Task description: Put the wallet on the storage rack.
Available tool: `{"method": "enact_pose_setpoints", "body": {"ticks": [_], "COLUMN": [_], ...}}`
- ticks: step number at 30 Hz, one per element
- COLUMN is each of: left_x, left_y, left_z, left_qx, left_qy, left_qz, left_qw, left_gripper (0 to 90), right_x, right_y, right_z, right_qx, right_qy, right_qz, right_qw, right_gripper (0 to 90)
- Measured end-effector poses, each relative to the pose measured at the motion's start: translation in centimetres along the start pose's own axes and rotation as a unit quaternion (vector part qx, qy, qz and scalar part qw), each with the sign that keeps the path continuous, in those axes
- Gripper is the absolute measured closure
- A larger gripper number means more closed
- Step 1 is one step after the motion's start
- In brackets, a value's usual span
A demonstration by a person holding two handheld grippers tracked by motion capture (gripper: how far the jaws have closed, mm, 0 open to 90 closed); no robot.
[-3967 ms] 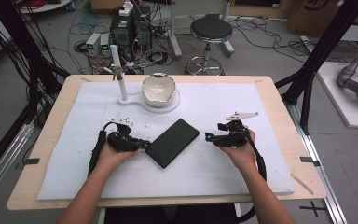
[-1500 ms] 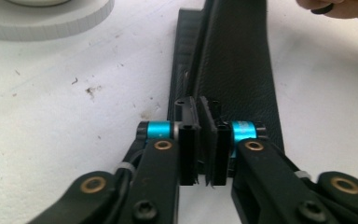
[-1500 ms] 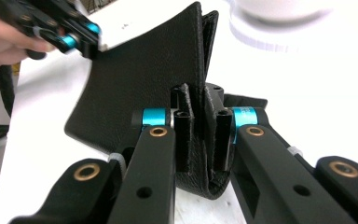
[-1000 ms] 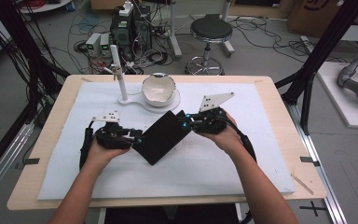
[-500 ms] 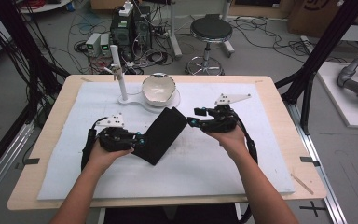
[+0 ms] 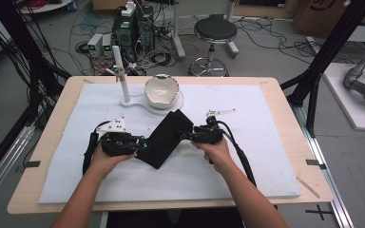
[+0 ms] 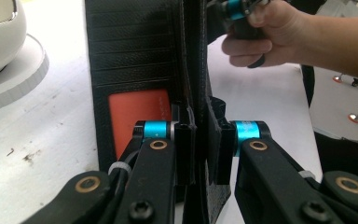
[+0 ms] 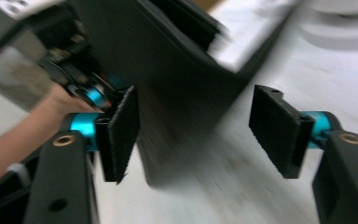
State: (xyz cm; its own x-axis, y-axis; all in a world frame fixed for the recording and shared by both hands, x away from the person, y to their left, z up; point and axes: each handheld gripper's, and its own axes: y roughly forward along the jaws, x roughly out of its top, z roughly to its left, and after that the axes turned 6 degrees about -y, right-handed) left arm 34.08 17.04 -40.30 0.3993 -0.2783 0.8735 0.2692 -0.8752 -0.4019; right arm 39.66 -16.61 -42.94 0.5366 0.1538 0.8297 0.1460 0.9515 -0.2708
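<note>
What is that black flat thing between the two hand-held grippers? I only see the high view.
Observer: A black leather wallet; the left gripper view shows card slots inside it.
Operator: Anything in the slots?
Observer: An orange-red card sits in the lowest pocket.
Operator: Is the left hand-held gripper actually holding it?
Observer: Yes, the left hand-held gripper is clamped on the wallet's edge, one pad on each side.
Operator: And the right one?
Observer: The right hand-held gripper has its jaws spread wide, with the wallet's dark cover just ahead of them; the picture is blurred.
</note>
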Motion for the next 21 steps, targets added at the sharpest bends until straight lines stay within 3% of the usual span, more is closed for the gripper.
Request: {"method": "enact_pose_setpoints", "body": {"ticks": [3, 5, 8, 12, 14, 17, 21], "left_x": [-0.3, -0.6, -0.8, -0.8, -0.9, -1.0, -1.1], "left_y": [-0.2, -0.3, -0.6, -1.5, -2.2, -3.2, -4.5], "left_z": [0.5, 0.9, 1.4, 1.8, 2.0, 2.4, 2.8], "left_qx": [0.01, 0.013, 0.015, 0.039, 0.06, 0.088, 0.106], "left_qy": [-0.015, -0.029, -0.053, -0.076, -0.086, -0.097, -0.108], "left_qz": [0.0, -0.006, -0.011, -0.017, -0.016, -0.013, -0.026], "left_qw": [0.9998, 0.9995, 0.9984, 0.9962, 0.9943, 0.9913, 0.9882], "left_gripper": [82.8, 82.2, 77.2, 54.6, 49.5, 41.9, 39.5], "right_x": [0.5, 0.8, 1.2, 1.8, 2.3, 3.4, 5.3], "right_y": [0.7, 0.7, 0.8, 0.4, -0.2, -1.2, -2.6], "right_z": [0.7, 1.1, 1.9, 2.8, 3.1, 3.7, 4.1], "right_qx": [-0.004, -0.003, -0.007, -0.018, -0.037, -0.078, -0.106], "right_qy": [-0.038, -0.057, -0.081, -0.101, -0.116, -0.144, -0.155], "right_qz": [-0.007, -0.01, -0.004, -0.002, -0.005, 0.008, 0.004], "right_qw": [0.9992, 0.9983, 0.9967, 0.9947, 0.9926, 0.9864, 0.9822], "right_gripper": [64.9, 73.1, 75.0, 75.1, 75.1, 75.1, 75.2]}}
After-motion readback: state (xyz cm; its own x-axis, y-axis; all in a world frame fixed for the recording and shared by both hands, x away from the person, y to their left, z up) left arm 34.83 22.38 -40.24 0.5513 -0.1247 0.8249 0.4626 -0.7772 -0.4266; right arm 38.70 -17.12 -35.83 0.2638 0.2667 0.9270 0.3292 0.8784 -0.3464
